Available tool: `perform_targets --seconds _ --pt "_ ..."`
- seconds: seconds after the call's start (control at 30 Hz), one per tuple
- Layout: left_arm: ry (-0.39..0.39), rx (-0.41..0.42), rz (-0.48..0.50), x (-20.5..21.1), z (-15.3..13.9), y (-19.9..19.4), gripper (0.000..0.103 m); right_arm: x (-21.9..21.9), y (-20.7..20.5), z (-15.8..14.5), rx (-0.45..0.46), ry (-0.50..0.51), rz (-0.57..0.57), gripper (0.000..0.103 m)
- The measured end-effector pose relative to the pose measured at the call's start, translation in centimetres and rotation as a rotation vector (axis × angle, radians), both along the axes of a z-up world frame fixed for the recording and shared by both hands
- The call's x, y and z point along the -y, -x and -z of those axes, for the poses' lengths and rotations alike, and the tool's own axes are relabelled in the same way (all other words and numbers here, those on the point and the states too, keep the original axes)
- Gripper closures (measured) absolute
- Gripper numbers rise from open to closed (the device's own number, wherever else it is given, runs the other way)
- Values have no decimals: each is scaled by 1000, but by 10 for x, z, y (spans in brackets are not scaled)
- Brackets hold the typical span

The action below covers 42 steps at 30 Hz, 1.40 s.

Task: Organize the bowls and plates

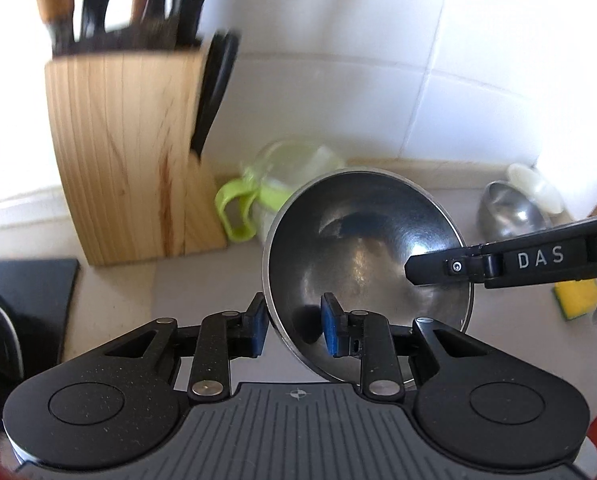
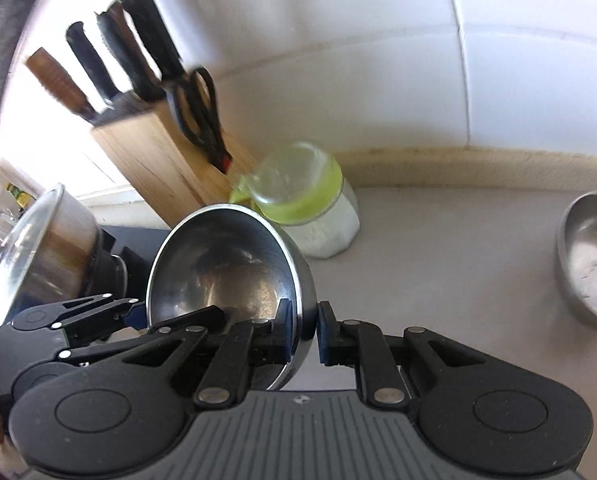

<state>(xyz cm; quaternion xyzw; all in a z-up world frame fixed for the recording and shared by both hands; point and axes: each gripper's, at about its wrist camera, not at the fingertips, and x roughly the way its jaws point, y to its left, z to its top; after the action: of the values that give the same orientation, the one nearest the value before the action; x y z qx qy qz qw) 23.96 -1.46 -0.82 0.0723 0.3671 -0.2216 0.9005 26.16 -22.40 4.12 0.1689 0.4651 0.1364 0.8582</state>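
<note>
A steel bowl [image 1: 362, 248] is held tilted above the counter by both grippers; it also shows in the right wrist view [image 2: 222, 264]. My left gripper [image 1: 294, 328] is shut on its near left rim, one pad outside, one inside. My right gripper [image 2: 303, 330] is shut on its right rim; its finger [image 1: 498, 266] reaches in from the right in the left wrist view. A second steel bowl [image 1: 510, 210] [image 2: 590, 268] lies on the counter at the right.
A wooden knife block [image 1: 130, 152] [image 2: 158, 156] with knives and scissors stands at the back left. A clear jar with a green lid [image 2: 310, 208] [image 1: 270, 188] sits behind the held bowl. A steel pot [image 2: 46, 248] stands left. A yellow sponge [image 1: 576, 296] lies right.
</note>
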Motion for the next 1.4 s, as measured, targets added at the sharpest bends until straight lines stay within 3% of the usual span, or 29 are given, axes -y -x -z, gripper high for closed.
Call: perform_targets --seconds 0.27,0.53,0.67,0.93,1.4 --pt "-5 23 91 16 -5 46 64 8 52 -6 -51 17 38 85" --pt "-67 -59 127 29 32 59 63 5 62 32 -155 65 51 81" --pt "-103 -71 110 29 46 59 64 11 66 32 -144 81 83 79" --pt "-92 4 115 30 22 71 63 40 86 2 -50 60 132 78" --pt "-154 94 178 77 1 88 57 92 103 -11 -6 23 230 78"
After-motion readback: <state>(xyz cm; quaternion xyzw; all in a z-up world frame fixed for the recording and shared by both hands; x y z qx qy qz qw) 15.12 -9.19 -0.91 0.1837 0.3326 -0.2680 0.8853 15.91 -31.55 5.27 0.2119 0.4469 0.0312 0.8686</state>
